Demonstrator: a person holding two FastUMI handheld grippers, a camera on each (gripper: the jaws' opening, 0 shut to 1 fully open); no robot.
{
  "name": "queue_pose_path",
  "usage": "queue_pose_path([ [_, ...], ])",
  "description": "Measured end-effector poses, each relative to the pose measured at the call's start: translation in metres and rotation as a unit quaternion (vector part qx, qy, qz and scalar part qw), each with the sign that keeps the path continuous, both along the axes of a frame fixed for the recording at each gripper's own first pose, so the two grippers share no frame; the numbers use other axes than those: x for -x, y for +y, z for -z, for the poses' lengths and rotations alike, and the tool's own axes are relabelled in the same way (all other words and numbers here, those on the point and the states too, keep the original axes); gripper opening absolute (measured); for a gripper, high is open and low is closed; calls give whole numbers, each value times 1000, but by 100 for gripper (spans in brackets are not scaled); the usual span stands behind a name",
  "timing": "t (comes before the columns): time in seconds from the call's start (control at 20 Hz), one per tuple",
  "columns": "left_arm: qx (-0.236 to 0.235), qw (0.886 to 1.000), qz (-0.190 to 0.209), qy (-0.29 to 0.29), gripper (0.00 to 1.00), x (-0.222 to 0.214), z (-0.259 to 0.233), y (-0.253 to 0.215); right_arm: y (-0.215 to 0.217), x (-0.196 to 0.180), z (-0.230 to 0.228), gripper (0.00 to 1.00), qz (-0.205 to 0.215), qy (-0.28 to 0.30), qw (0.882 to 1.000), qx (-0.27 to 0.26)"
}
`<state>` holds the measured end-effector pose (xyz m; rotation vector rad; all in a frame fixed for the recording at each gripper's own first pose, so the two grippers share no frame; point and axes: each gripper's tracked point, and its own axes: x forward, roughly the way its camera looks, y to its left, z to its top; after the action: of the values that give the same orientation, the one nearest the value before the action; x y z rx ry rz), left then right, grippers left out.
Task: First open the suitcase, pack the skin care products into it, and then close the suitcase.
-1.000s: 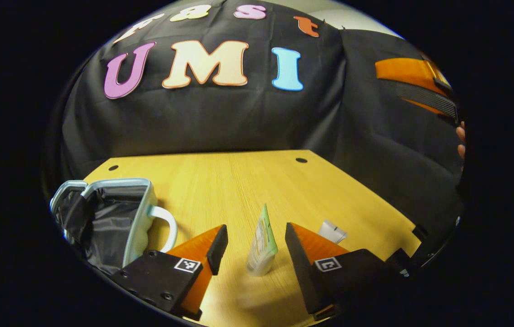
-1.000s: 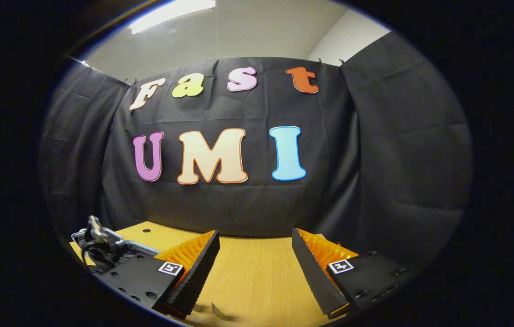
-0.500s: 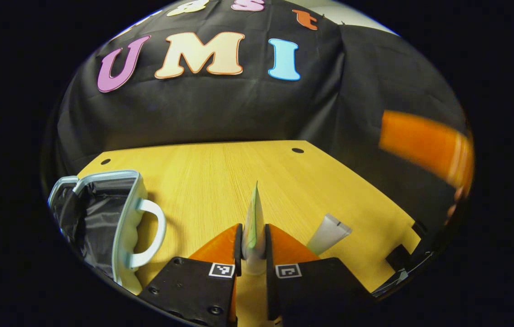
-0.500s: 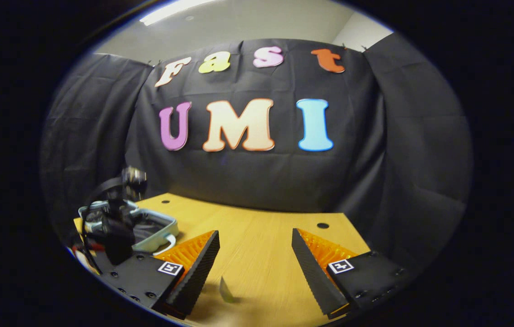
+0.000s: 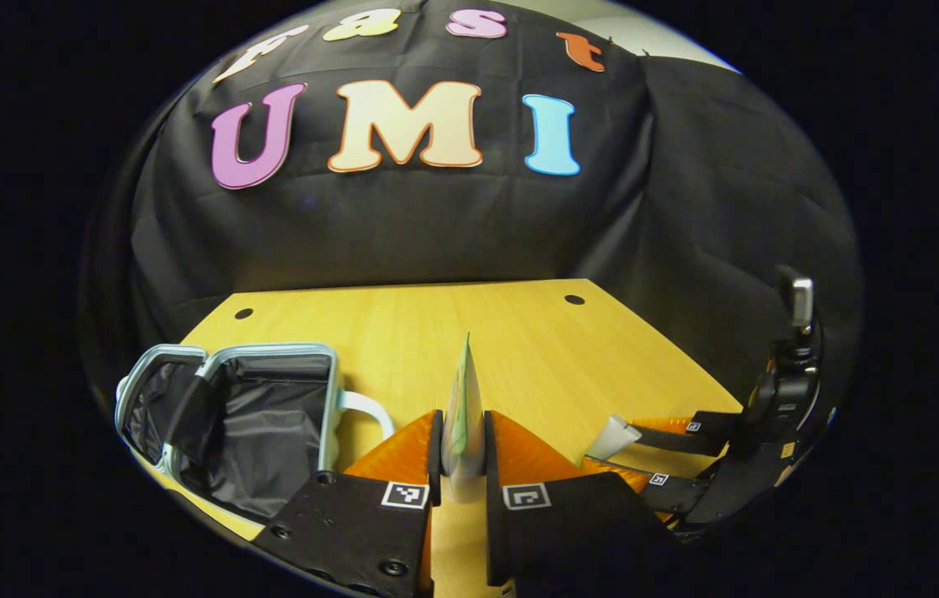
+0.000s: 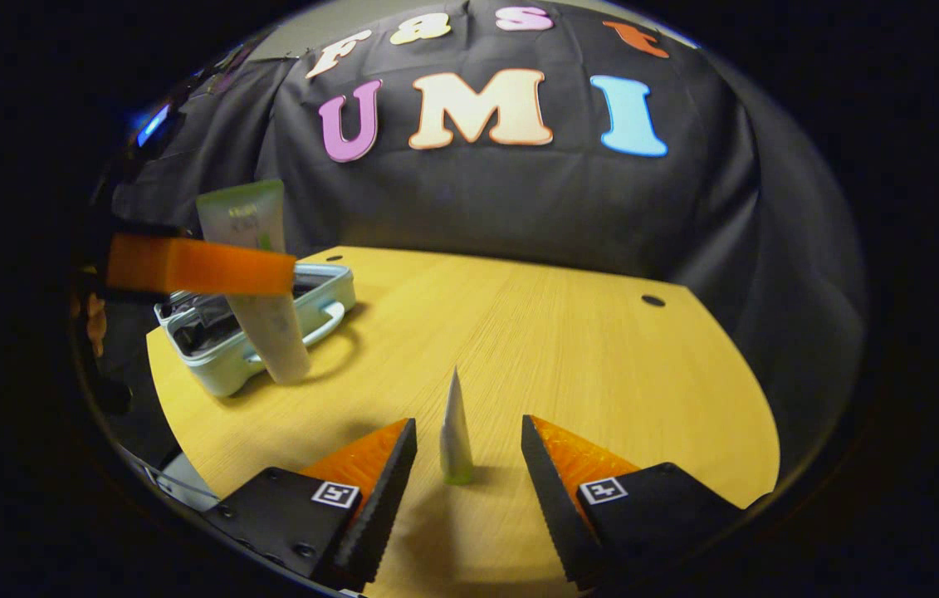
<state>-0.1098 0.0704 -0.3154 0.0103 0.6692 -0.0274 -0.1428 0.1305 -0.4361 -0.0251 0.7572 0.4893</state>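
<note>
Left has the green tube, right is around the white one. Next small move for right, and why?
Probably close the right gripper: the white tube stands upright on the table between its open fingers, untouched. The suitcase is already open.

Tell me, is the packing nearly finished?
Not yet. The suitcase already lies open on the table. The left gripper has squeezed shut on a green tube, lifted in the right gripper view. The right gripper is open around a white tube. Packing both and closing remain.
</note>
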Motion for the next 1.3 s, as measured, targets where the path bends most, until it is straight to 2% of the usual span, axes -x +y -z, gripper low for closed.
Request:
queue_pose_path([
  [0.1, -9, 1000, -20, 3, 18, 5, -5, 18, 9, 3, -2, 59, -16, 8, 1000, -4],
  [0.15, -12, 999, -31, 7, 18, 9, -6, 27, 8, -2, -4, 46, -15, -7, 1000, 1],
  [0.25, -21, 998, -50, 14, 18, 14, -7, 48, 15, 0, -8, 22, -25, 10, 1000, -15],
  [0.4, -33, 997, -70, 28, 18, 22, -11, 84, 26, -2, -16, 19, -27, 22, 999, -22],
  [0.5, -45, 995, -82, 39, 18, 21, -16, 110, 41, -9, -31, 22, -31, 23, 999, -30],
  [0.8, -36, 985, -108, 129, 18, 32, 21, 192, 134, -14, -97, 22, -43, 38, 993, -105],
  [0.95, -22, 980, -101, 168, 18, 35, 44, 211, 188, -8, -116, 22, -61, 56, 988, -133],
  [1.1, -5, 979, -85, 184, 21, 33, 58, 219, 233, 4, -120, 22, -76, 99, 979, -160],
  [1.3, 21, 985, -77, 152, 27, 20, 50, 225, 267, 13, -107, 22, -96, 124, 978, -138],
])
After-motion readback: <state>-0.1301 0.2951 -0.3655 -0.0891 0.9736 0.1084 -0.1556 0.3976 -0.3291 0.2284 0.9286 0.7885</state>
